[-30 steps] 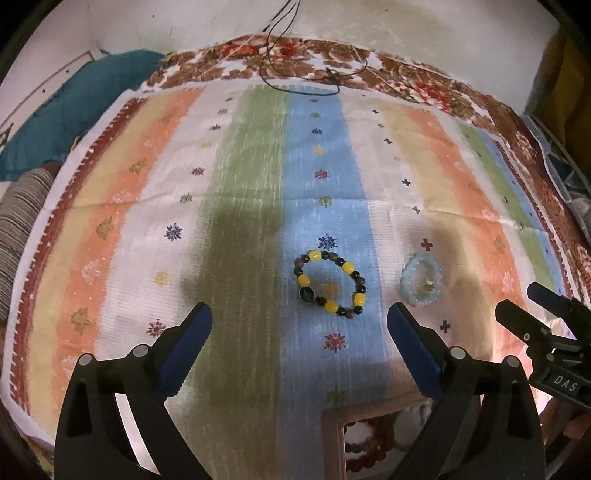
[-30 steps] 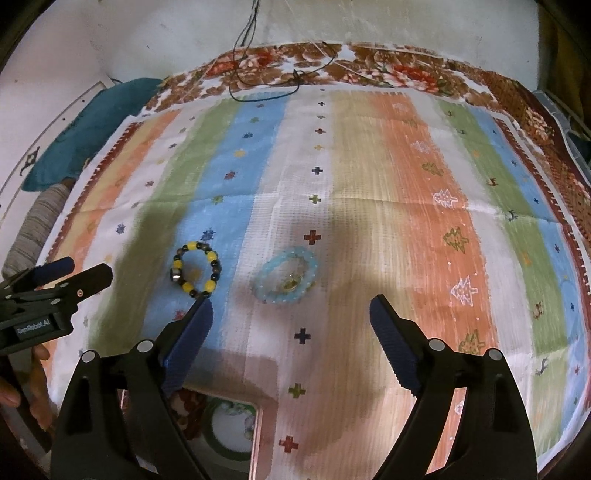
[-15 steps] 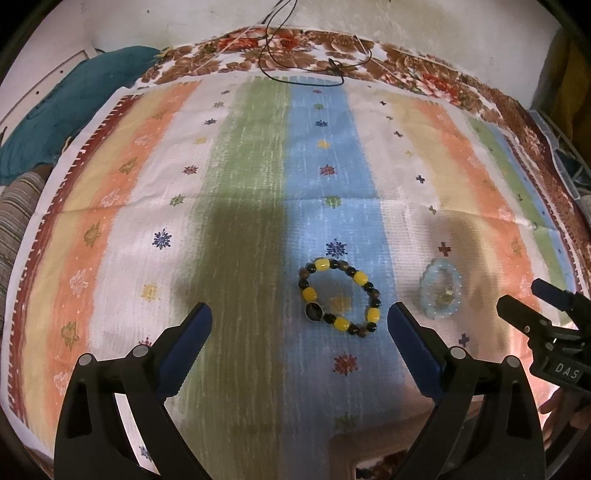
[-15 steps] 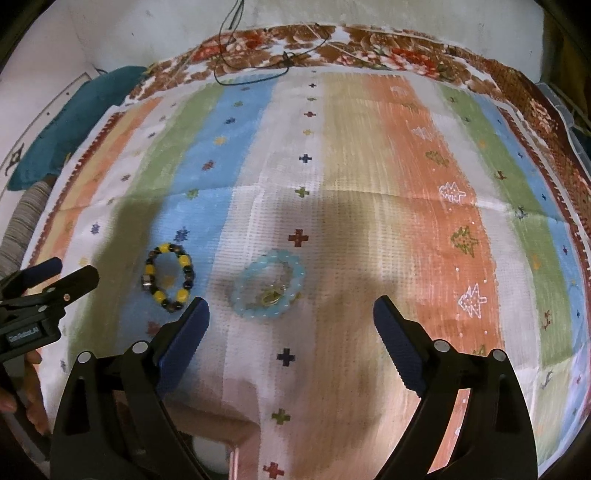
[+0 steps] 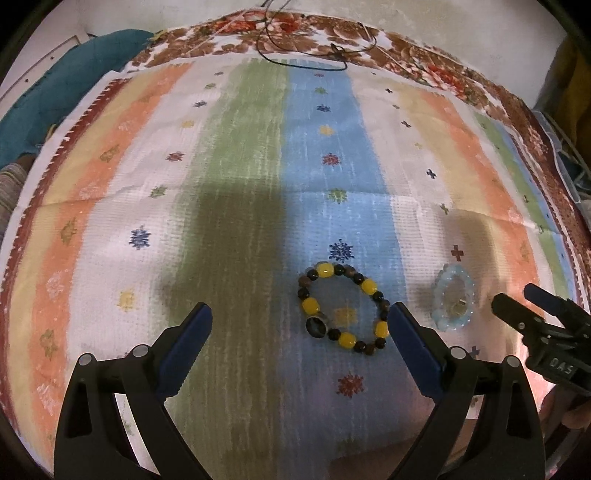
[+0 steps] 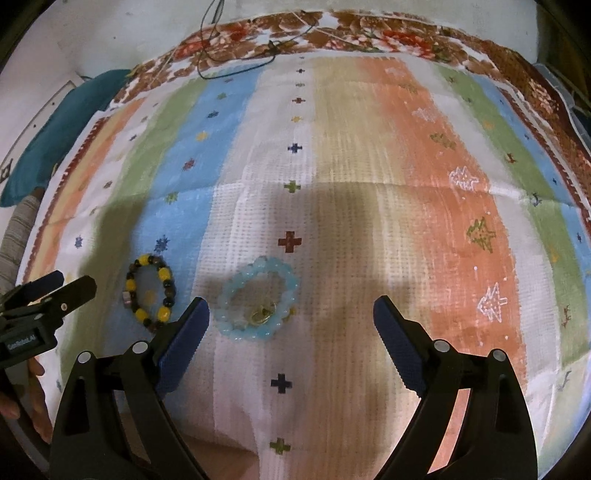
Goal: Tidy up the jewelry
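A yellow and dark bead bracelet (image 5: 343, 306) (image 6: 150, 293) lies flat on the blue stripe of the cloth. To its right lies a pale blue bead bracelet (image 5: 453, 297) (image 6: 258, 299) with a small gold charm inside its ring. My left gripper (image 5: 301, 325) is open and empty, with the yellow bracelet just ahead, nearer its right finger. My right gripper (image 6: 291, 317) is open and empty too; the pale blue bracelet sits between its fingers, close to the left one. Each gripper shows at the edge of the other's view: the right gripper (image 5: 543, 314), the left gripper (image 6: 48, 291).
A striped, patterned cloth (image 5: 243, 184) covers the surface, with a floral border (image 5: 332, 33) at the far edge. A thin black cord (image 5: 306, 59) lies on that border. A teal cushion (image 5: 55, 85) sits beyond the left edge. A hand (image 6: 37, 406) holds the left gripper.
Both grippers moved forward over the cloth and closer to the bracelets. The box with jewelry at the bottom of the earlier views has dropped out of sight. The bracelets have not moved.
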Available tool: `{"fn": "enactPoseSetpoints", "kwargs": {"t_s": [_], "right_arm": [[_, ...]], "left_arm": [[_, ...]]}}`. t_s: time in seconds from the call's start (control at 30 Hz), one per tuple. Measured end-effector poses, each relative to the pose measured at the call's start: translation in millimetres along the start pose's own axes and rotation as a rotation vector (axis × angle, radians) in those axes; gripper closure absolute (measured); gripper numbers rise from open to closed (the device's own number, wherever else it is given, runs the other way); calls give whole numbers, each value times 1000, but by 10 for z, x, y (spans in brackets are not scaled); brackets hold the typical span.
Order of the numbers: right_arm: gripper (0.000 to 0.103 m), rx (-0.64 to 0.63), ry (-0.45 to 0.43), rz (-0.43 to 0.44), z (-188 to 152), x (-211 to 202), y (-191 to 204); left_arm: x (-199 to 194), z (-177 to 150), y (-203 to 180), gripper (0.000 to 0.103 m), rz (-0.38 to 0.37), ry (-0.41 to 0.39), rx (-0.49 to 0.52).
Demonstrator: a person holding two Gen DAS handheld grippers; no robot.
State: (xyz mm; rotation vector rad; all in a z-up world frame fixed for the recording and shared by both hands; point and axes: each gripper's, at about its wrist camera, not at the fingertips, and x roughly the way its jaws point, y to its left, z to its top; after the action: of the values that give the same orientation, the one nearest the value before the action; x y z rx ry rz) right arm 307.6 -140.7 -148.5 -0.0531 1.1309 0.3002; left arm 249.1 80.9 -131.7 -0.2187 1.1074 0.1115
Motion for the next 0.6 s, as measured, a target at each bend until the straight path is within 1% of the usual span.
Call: {"fn": "enactPoseSetpoints", "kwargs": {"t_s": [0.2, 0.33, 0.43, 0.6], "right_arm": [[12, 15, 13, -4, 64, 94, -48], [12, 15, 35, -35, 105, 192, -61], [12, 11, 51, -51, 121, 260, -71], [12, 14, 49, -68, 169, 355, -83]], "left_arm": [[130, 52, 9, 9, -5, 15, 10], [233, 75, 1, 9, 6, 33, 12], [290, 78, -23, 11, 12, 37, 38], [376, 111, 9, 11, 27, 43, 37]]}}
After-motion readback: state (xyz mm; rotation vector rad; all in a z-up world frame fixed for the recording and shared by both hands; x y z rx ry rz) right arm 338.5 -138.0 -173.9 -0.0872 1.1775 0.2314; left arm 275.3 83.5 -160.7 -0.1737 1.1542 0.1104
